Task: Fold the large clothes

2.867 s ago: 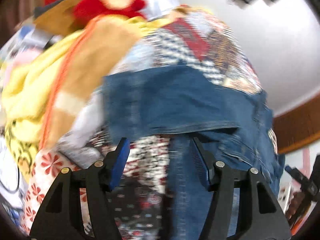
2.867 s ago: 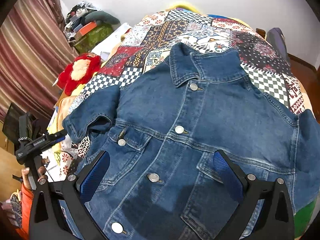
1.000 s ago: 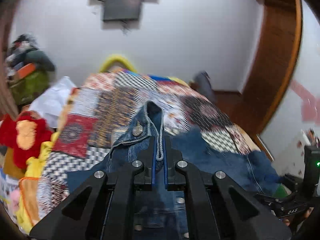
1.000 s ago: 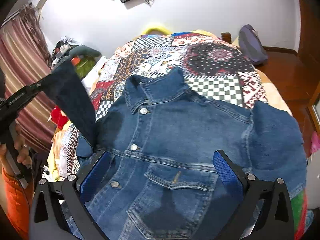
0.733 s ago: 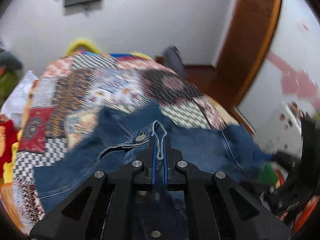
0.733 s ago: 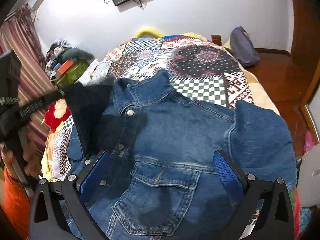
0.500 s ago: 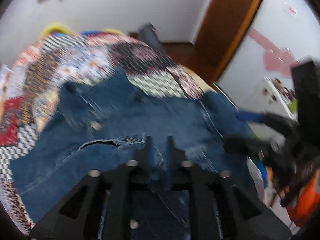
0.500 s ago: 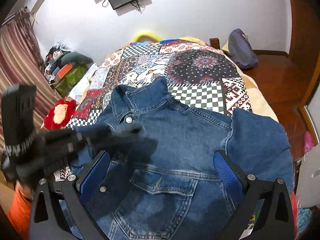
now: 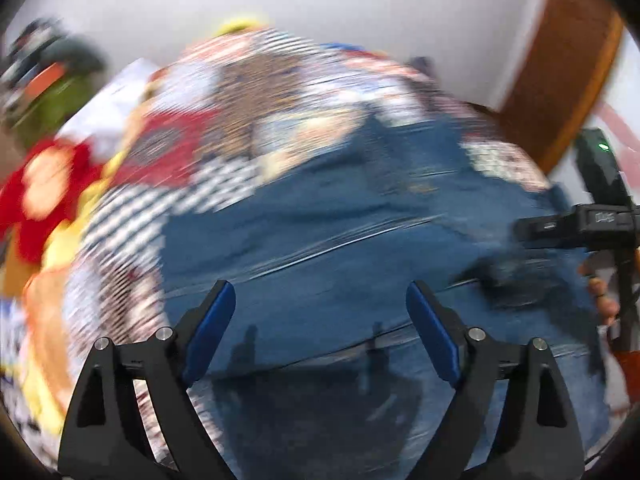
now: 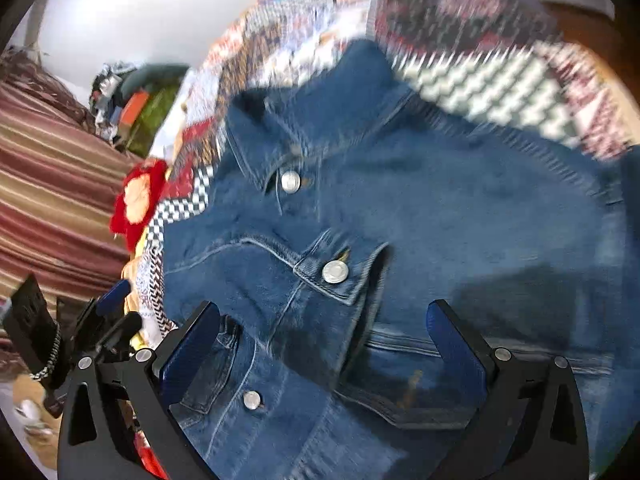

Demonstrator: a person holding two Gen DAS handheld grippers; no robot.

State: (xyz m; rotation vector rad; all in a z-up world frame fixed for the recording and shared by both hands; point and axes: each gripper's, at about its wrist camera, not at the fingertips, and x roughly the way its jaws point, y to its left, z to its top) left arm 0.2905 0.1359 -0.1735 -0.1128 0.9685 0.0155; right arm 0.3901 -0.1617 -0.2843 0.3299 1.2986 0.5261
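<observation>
Denim jacket (image 10: pixel 440 240) lies front side up on the patchwork quilt (image 10: pixel 500 80) covering the bed, collar toward the far end. Its left sleeve is folded across the chest, the cuff with its metal button (image 10: pixel 335 271) resting near the middle of the front. A second button sits just under the collar, a third lower down near the hem.

Left gripper (image 9: pixel 320 320): jaws have just been opening and now stand wide apart, blue pads clear of the cloth, nothing between them. It hangs over the lower part of the jacket (image 9: pixel 340 240); this view is heavily blurred.

Right gripper (image 10: pixel 324 340): jaws wide apart, nothing pinched, poised above the folded sleeve and the chest pocket. Whether the fingertips touch the denim cannot be told.

Each view catches the opposite gripper at its edge, with part of the person's hand (image 9: pixel 602 292) on the handle.

Surroundings: red stuffed toy (image 10: pixel 138 200) beside the bed on the left, striped curtain (image 10: pixel 48 200) beyond it, white wall (image 9: pixel 360 12) behind, brown wooden door (image 9: pixel 560 80) at right
</observation>
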